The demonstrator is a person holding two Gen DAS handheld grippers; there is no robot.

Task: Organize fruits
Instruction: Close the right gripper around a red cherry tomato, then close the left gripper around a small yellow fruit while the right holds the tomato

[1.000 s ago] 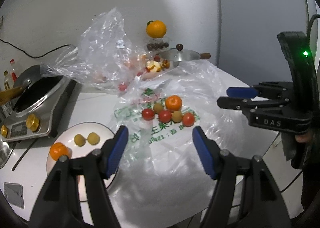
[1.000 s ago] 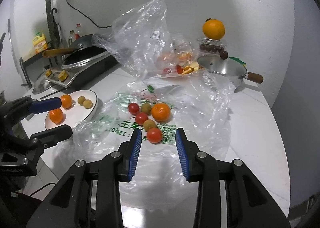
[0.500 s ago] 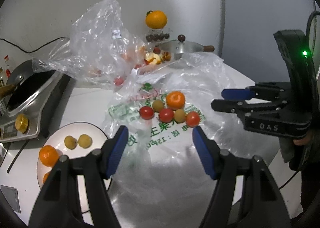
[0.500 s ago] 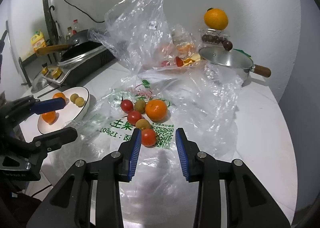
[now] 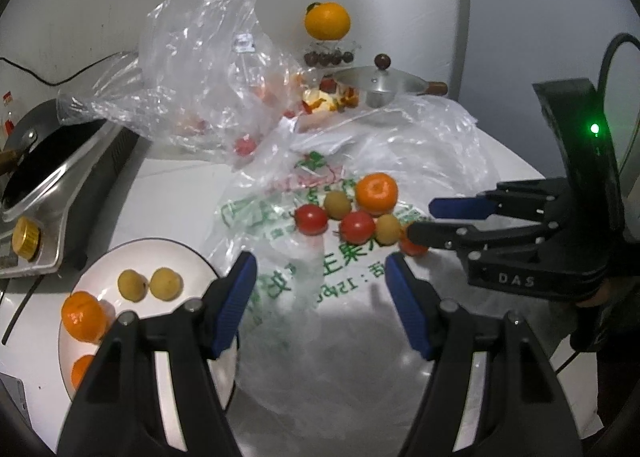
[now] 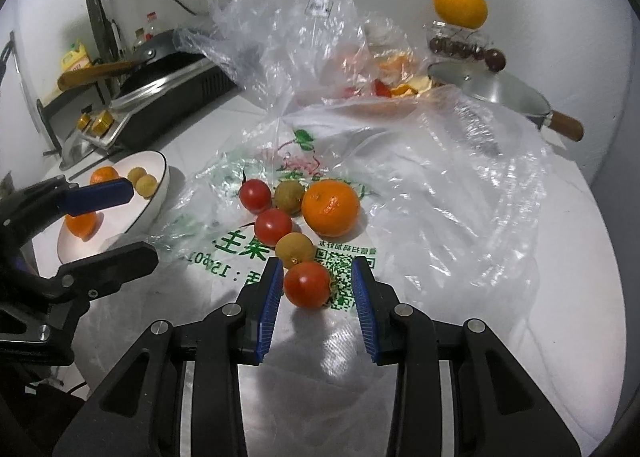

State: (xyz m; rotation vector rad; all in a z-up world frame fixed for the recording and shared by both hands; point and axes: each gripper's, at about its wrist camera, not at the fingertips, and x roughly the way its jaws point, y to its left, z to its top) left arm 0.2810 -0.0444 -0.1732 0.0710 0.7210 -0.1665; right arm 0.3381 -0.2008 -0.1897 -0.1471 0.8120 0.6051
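A mandarin (image 6: 330, 207), three red tomatoes and two brown longans lie in a cluster on a flattened printed plastic bag (image 6: 460, 185). My right gripper (image 6: 318, 285) is open, and its blue pads flank the nearest tomato (image 6: 308, 284) with a gap on the right side. In the left wrist view the right gripper (image 5: 420, 221) comes in from the right and hides most of that tomato. My left gripper (image 5: 320, 269) is open and holds nothing, hovering over the bag short of the cluster. The white plate (image 5: 120, 253) to its left holds two longans and two mandarins.
A pan sits on an induction cooker (image 5: 60, 185) at the far left. Behind the fruit stands a crumpled clear bag (image 5: 208, 69) with peel and fruit scraps. A lidded pot (image 6: 508, 97) and a large orange (image 6: 460, 5) on a box of dark fruit stand by the wall.
Both grippers have moved forward and down toward the fruit cluster. The right gripper's pads now stand on either side of the nearest tomato. Neither gripper's opening has changed.
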